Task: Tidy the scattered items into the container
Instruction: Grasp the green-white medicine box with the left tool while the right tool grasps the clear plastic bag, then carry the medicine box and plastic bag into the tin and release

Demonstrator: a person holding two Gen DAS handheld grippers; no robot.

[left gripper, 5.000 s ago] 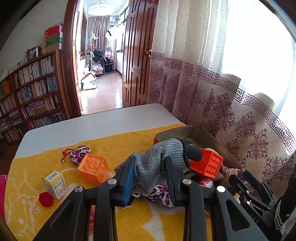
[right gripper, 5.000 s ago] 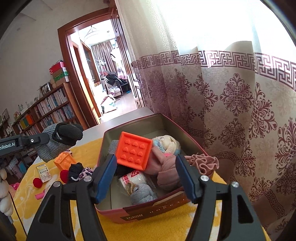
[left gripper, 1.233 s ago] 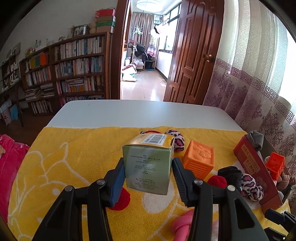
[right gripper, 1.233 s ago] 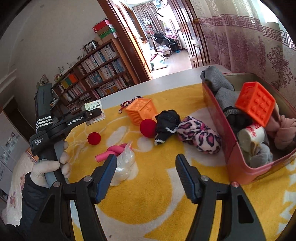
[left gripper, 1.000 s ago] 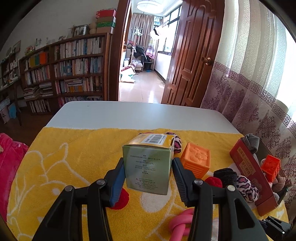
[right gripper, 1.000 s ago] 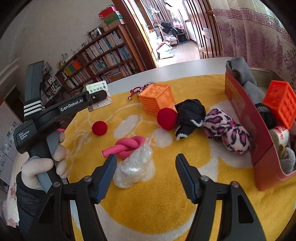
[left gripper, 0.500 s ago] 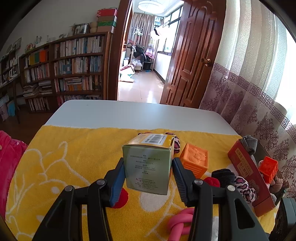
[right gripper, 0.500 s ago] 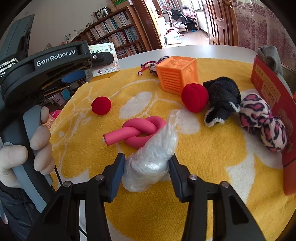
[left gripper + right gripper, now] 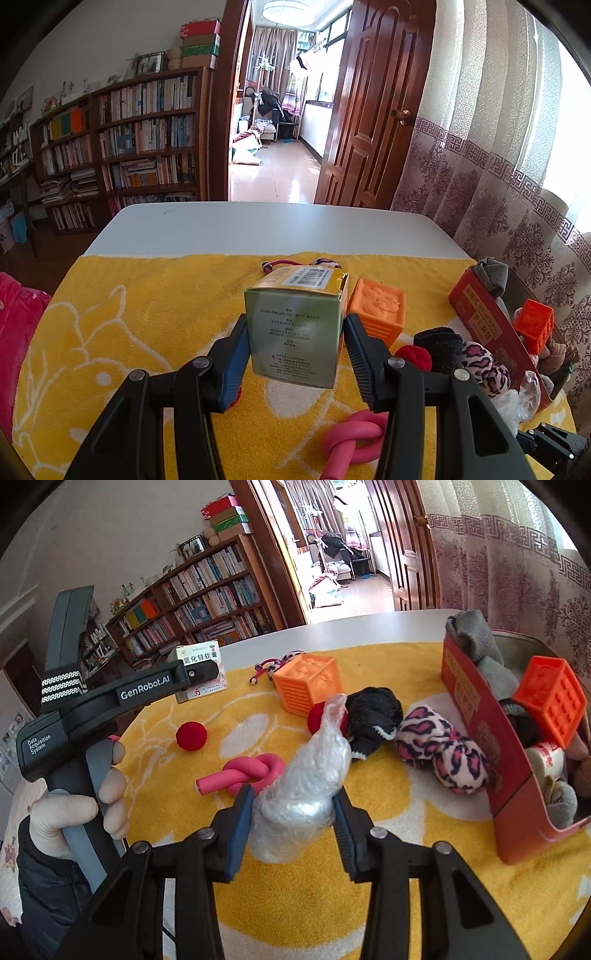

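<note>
My left gripper is shut on a small green-and-yellow carton, held above the yellow towel. The right wrist view shows that carton at the left. My right gripper has a crumpled clear plastic bag between its pads; its jaws are still closing and squeeze the bag's lower part. The red tin stands at the right, holding an orange block, grey socks and other soft items. From the left wrist view, the tin lies far right.
On the towel lie an orange cube, a red ball, a pink knotted tube, a black sock, a leopard-print bundle and a hair tie. A gloved hand holds the left gripper. Curtains hang behind the tin.
My right gripper moved in over the plastic bag, its jaws closed from wide apart onto it, and the bag now stands up between them. The left gripper and carton stayed put.
</note>
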